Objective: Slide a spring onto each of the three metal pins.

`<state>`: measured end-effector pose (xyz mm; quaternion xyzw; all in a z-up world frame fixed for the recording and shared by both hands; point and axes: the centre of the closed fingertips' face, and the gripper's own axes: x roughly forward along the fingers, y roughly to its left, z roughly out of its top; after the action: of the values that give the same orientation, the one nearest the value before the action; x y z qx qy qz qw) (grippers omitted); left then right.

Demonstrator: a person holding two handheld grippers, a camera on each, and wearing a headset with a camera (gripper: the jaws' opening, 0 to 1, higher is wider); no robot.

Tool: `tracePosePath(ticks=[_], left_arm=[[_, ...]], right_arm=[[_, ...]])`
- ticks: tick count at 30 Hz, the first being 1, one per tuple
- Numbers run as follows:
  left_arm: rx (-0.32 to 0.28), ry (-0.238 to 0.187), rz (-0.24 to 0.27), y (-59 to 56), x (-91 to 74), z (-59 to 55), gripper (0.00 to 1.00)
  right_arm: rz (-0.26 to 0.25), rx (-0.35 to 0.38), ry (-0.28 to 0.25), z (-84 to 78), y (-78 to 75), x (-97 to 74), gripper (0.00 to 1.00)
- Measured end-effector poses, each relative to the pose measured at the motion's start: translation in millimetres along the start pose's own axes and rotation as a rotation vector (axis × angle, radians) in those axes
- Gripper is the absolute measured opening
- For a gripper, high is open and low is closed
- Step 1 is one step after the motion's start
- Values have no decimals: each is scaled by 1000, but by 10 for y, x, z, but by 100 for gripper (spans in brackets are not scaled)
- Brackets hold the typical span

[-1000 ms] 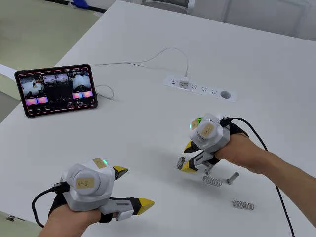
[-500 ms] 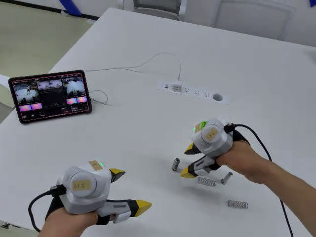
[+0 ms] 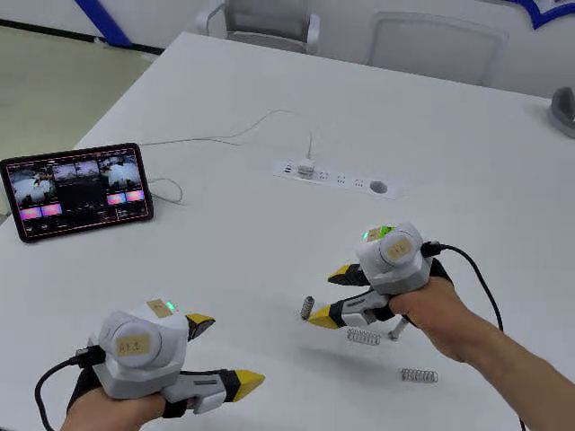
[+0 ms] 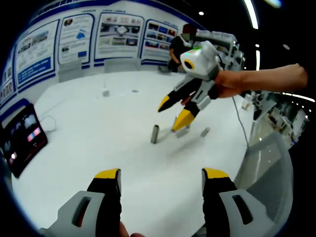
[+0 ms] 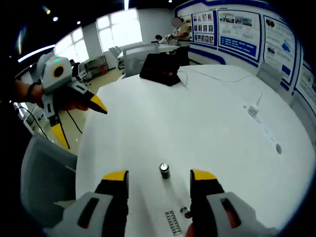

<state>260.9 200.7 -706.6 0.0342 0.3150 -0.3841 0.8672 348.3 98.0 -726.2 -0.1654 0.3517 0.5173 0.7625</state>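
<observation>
Nearest us, the left gripper (image 3: pixel 229 352) hovers over the table (image 3: pixel 225 251), its claw spread wide and empty. Two loose springs lie flat: the near spring (image 3: pixel 419 375), then the second spring (image 3: pixel 363 337) beside the lying pin (image 3: pixel 396 329). We count two pins, and the upright pin (image 3: pixel 306 308) stands just off the right gripper (image 3: pixel 325 297), whose claw gapes, gripping nothing. Beyond sit one power strip (image 3: pixel 333 176) and one tablet (image 3: pixel 76 187).
</observation>
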Motion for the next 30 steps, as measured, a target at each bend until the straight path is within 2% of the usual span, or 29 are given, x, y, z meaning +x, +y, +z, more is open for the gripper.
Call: tracePosePath(ticks=[11,30], left_arm=[[13,-4,-9,-32,41,52,67],[39,0,-31,-106,155,130,68]], right_arm=[[-54,123,-126,18,45,-217,54],[-134,208,-179,-277,104,-582,58]])
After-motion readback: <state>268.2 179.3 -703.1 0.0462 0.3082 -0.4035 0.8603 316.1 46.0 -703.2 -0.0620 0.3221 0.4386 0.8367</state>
